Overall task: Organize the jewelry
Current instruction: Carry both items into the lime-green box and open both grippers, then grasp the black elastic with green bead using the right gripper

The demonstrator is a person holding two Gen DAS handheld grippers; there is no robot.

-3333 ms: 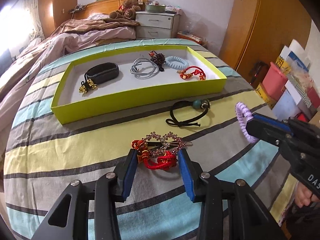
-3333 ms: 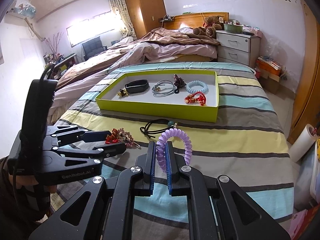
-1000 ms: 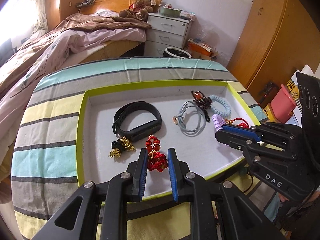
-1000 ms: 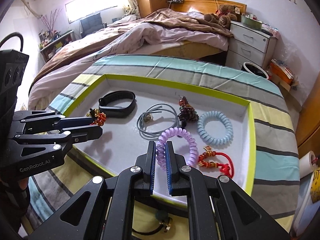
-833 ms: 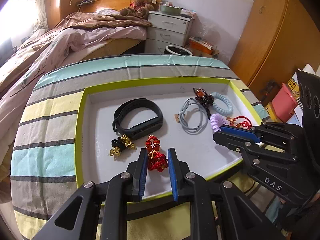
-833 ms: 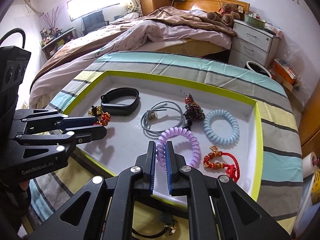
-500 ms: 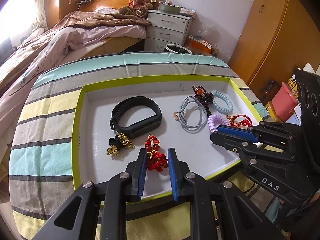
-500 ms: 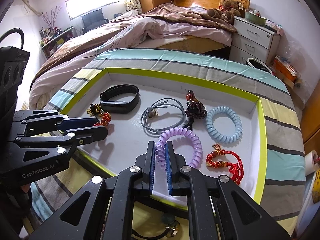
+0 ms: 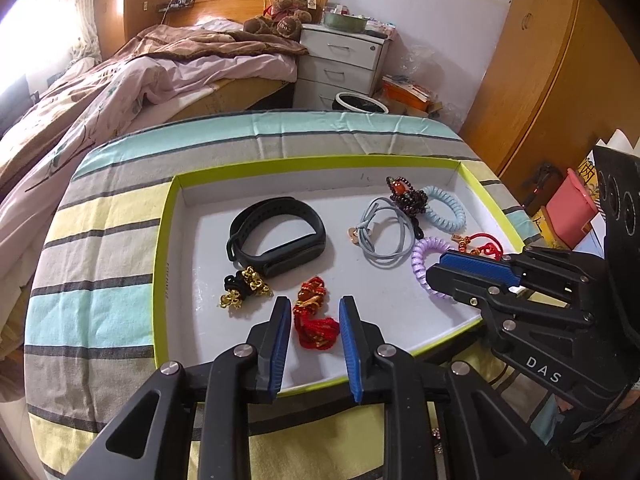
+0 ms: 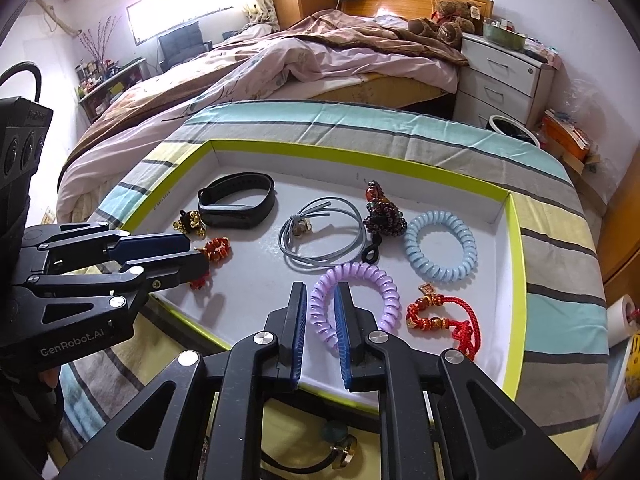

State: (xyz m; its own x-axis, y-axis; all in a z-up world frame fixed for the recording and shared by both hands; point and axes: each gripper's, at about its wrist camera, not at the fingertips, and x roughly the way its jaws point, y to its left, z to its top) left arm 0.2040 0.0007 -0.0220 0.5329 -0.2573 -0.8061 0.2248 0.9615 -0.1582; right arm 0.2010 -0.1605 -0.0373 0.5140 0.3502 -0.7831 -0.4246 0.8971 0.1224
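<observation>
My left gripper [image 9: 312,314] and right gripper [image 10: 321,308] are both opening, pads now clear of the red knotted bracelet [image 9: 314,322] and purple coil hair tie [image 10: 354,300] that they clamped a second ago.

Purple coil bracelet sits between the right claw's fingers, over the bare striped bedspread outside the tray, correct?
Not quite. The purple coil bracelet is between the right claw's opening fingers, but it lies inside the green-rimmed tray, as the right wrist view shows.
</observation>
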